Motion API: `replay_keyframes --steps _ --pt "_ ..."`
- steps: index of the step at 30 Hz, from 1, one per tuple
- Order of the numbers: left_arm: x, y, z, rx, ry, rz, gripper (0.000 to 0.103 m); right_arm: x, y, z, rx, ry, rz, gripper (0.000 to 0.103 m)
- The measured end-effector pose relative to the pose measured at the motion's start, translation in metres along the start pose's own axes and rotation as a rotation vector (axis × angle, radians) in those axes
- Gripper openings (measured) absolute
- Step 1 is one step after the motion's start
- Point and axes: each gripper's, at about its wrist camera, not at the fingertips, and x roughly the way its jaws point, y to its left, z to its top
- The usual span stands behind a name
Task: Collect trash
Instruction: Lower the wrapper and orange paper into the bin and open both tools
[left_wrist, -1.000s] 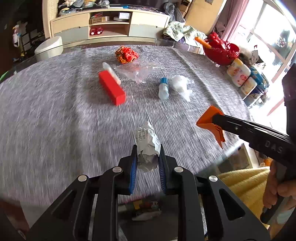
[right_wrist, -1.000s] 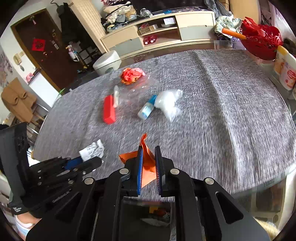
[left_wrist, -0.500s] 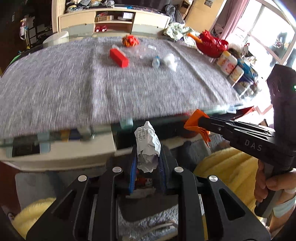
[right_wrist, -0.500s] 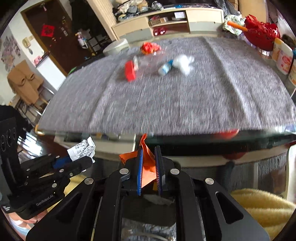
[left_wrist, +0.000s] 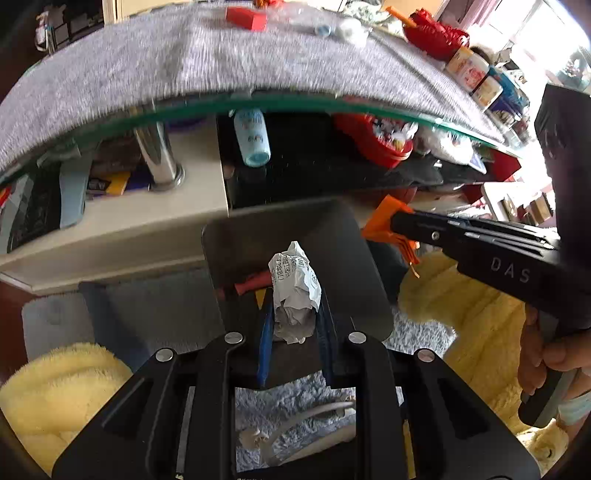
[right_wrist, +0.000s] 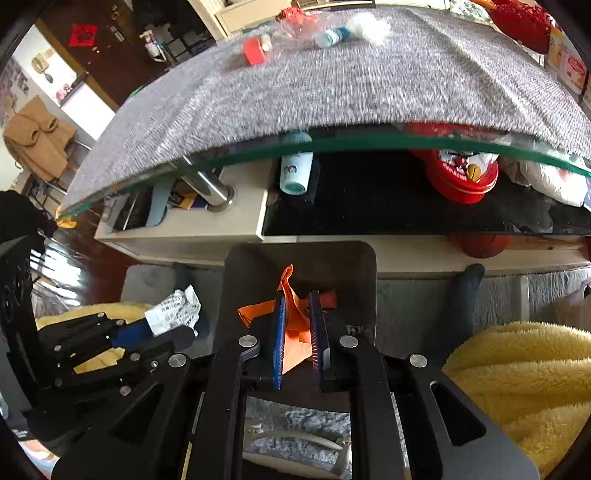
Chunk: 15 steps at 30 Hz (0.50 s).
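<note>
Over the bin (right_wrist: 365, 258), right gripper (right_wrist: 300, 328) fingers pinch orange scrap (right_wrist: 291, 314); left gripper (left_wrist: 295, 325) fingers pinch crumpled paper (left_wrist: 293, 284)

White paper printed with black text (left_wrist: 293, 275) is seen beside orange paper (right_wrist: 293, 317). Grey heathered cloth (right_wrist: 332, 85) is laid on the green-edged glass table (right_wrist: 406, 142). Yellow fleece (right_wrist: 524, 373) is seen at right.
</note>
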Motion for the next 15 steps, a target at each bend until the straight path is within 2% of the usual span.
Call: replay_keyframes --steps 7,15 --pt "0.019 0.006 -0.009 -0.018 0.059 0.002 0.02 0.019 0.0 -0.002 0.01 0.042 -0.012 0.014" --pt "0.021 0.004 -0.003 -0.022 0.056 -0.006 0.022 0.022 -0.001 0.003 0.032 0.038 0.004 0.016"
